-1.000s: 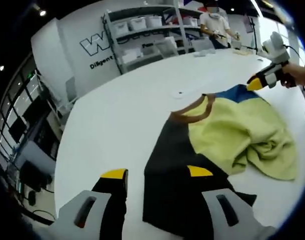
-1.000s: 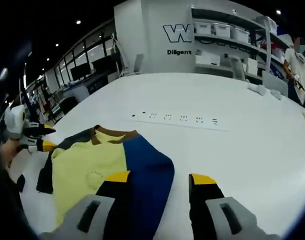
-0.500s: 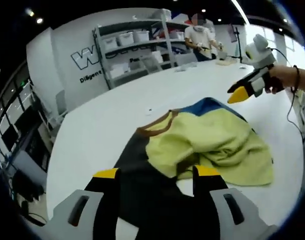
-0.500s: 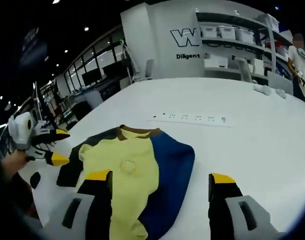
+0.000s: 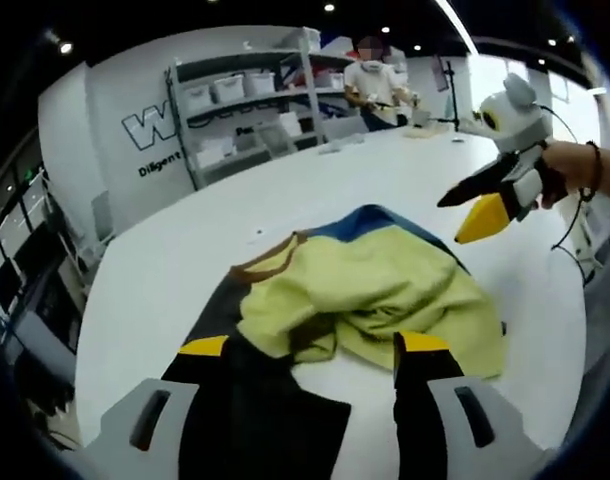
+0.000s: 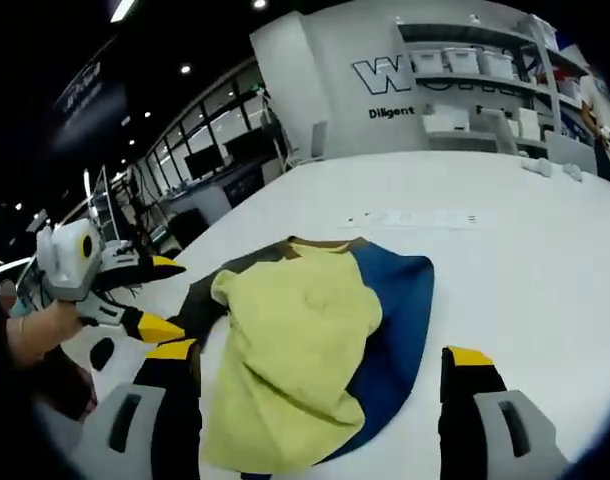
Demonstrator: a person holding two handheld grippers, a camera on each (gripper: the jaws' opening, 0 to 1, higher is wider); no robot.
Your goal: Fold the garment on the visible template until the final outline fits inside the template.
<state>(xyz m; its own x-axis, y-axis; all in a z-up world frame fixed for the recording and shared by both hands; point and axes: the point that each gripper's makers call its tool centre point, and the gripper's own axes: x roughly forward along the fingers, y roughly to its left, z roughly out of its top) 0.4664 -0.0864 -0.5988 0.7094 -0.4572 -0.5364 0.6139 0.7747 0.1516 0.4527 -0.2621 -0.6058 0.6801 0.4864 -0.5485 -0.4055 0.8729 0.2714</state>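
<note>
While both tongs gape, garment (image 6: pixel 315 350) lies between.

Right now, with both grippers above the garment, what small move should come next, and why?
Probably lower the right gripper onto the yellow panel and pull it flat. The garment lies bunched on the white table, its yellow cloth in rumpled folds, and both grippers, the left gripper too, stand open, holding nothing.
</note>
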